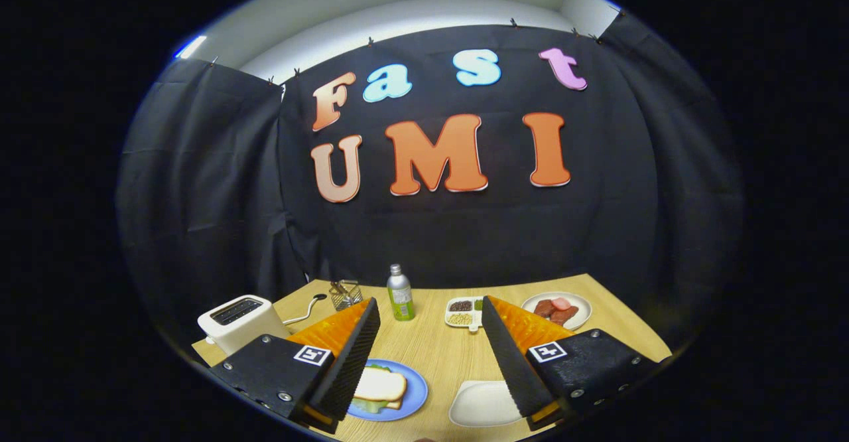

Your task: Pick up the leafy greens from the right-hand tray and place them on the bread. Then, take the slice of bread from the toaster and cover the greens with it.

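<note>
Gripper [431, 356] held above the near edge of the wooden desk [438, 356], fingers spread wide apart, released, nothing between them; bare desk top shows in the gap.

Blue plate [412, 395]: near edge of desk, left of centre, partly hidden by the left finger. On it a bread slice [379, 385] lies flat on top of leafy greens [371, 405], green edges showing under the bread at its near side and at the far side by the finger. A second, lower slice peeks out at the right under the top one.

White tray [481, 403]: near edge, just right of the plate, partly under the right finger; visible part bare.

Toaster [240, 321]: white, at the left edge of desk, two slots on top, both dark; cord [306, 307] runs from it toward the back.

Wire basket [345, 294]: back left, near the far edge, small items inside, too small to tell.

Bottle [400, 293]: upright, metal w/ green label, back centre, beyond the gap between the fingers.

Divided dish [463, 312]: white, right of bottle, compartments w/ dark, green and pale grains.

Round plate [558, 309]: back right, w/ red-brown and pink meat-like pieces; partly behind the right finger.
</note>
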